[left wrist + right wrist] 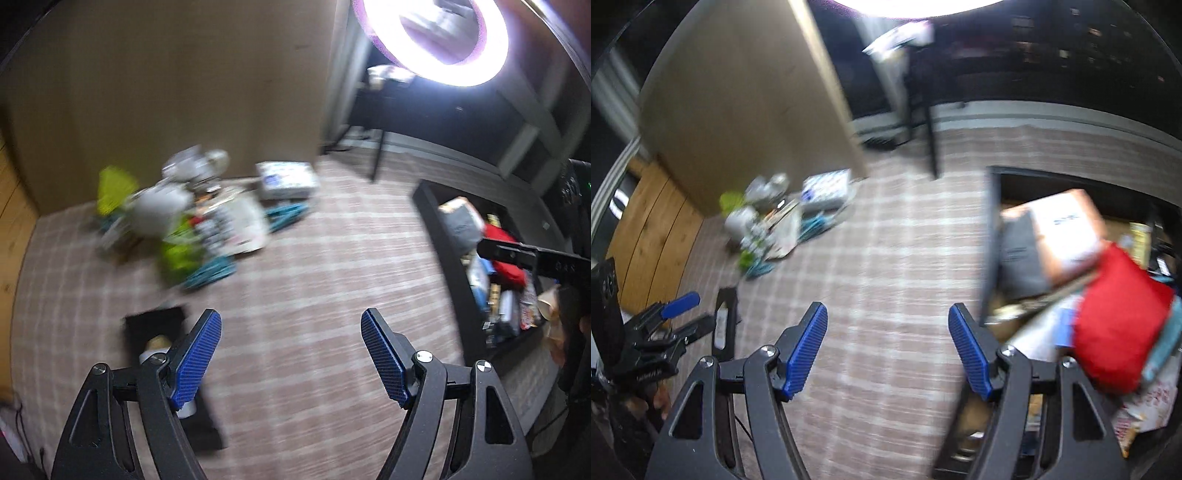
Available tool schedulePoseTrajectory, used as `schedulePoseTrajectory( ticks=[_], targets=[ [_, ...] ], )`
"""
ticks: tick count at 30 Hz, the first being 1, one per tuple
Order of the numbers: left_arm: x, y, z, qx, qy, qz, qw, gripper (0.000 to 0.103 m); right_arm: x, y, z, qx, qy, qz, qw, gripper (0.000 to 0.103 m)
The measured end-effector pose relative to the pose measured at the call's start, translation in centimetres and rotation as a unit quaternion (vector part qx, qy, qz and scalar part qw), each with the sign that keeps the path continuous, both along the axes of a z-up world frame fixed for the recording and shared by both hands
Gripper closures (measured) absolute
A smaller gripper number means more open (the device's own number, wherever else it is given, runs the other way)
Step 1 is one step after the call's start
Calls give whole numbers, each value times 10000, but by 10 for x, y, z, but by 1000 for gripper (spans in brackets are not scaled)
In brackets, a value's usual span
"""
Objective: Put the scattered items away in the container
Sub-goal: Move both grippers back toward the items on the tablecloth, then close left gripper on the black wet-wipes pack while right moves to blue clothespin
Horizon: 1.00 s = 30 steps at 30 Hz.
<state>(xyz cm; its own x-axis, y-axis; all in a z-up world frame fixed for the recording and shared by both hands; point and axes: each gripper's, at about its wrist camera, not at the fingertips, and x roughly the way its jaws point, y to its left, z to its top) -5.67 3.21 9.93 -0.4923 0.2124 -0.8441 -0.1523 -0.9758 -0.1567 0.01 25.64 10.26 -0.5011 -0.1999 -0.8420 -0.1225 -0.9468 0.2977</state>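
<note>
— Starting closest in: what are the left tongs [291, 354] doing?

— Their blue pads [197, 356] stand wide apart over the plaid carpet [303, 266], nothing between them. Just behind the left pad lies a small dark box [155, 321] on the floor with a pale bottle-like thing [157, 347] on it; the blur hides what it is.

— And the right tongs [888, 350]?

— Also parted and empty, above bare carpet. In their view the left tool shows at the lower left edge, and a hand [659, 400] gripping it is dimly seen.

— Where is the container?

— The black bin [991, 221] sits on the floor just right of the right tongs. It is already crowded: a red pouch [1115, 317] on top near the front, an orange-and-white carton [1067, 225] beside a grey packet [1019, 254] toward the back, with light blue and patterned wrappers tucked around them. The left view shows the same bin [436, 229] at the right, well apart from the left tongs.

— And the scattered items?

— Farther off, heaped on the carpet against a tan cabinet panel [166, 92]: lime-green packets [110, 188], a white bundle [159, 206], teal hangers [210, 273] and a white-and-blue box [286, 179], all smeared by motion.

— Anything beyond?

— A bright ring lamp [432, 37] on dark stand legs.
</note>
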Motion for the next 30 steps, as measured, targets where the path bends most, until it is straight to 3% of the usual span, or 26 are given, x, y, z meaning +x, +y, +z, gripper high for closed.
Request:
schedulePoseTrajectory(
  ticks=[9,16,22,30],
  targets=[
    [25,-69,-30,-56,-345,772,9964,27,-31,-82,-19,30,-190,931,9955,36],
    [29,-71,-53,-190,-583,744,9953,27,-47,-139,-36,222,-379,1597,9862,36],
    [23,-66,-66,-445,-673,674,9945,28,-57,-157,-43,210,-442,1750,9834,36],
    [17,-75,-78,-727,-779,735,9916,45,-64,-146,-45,121,-474,1578,9863,36]
  ],
)
